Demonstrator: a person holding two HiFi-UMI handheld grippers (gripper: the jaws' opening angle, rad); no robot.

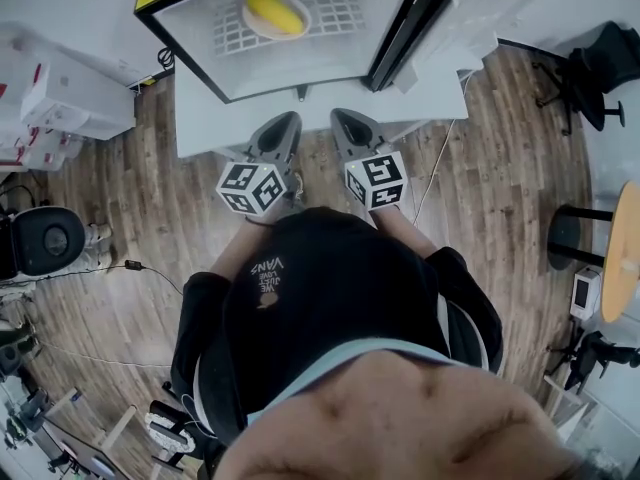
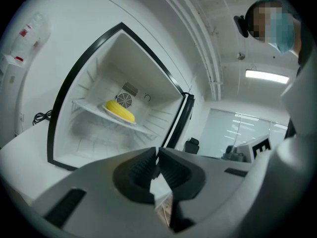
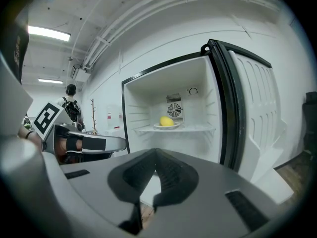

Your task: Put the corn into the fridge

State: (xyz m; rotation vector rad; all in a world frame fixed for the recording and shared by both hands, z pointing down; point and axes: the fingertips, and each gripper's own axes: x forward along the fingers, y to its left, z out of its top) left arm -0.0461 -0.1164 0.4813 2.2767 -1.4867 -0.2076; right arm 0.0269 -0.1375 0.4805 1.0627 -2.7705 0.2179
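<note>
L gripper, R gripper shut, empty — fridge open, corn on plate

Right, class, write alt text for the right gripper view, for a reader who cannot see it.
A yellow corn cob lies on a white plate on the shelf of an open white fridge, its door swung right. In the foreground the right gripper points toward it, jaws shut, empty.

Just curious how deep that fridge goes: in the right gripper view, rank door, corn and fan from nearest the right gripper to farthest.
1. Door, swung open at right.
2. Corn, on the shelf.
3. Fan, on the back wall.
</note>
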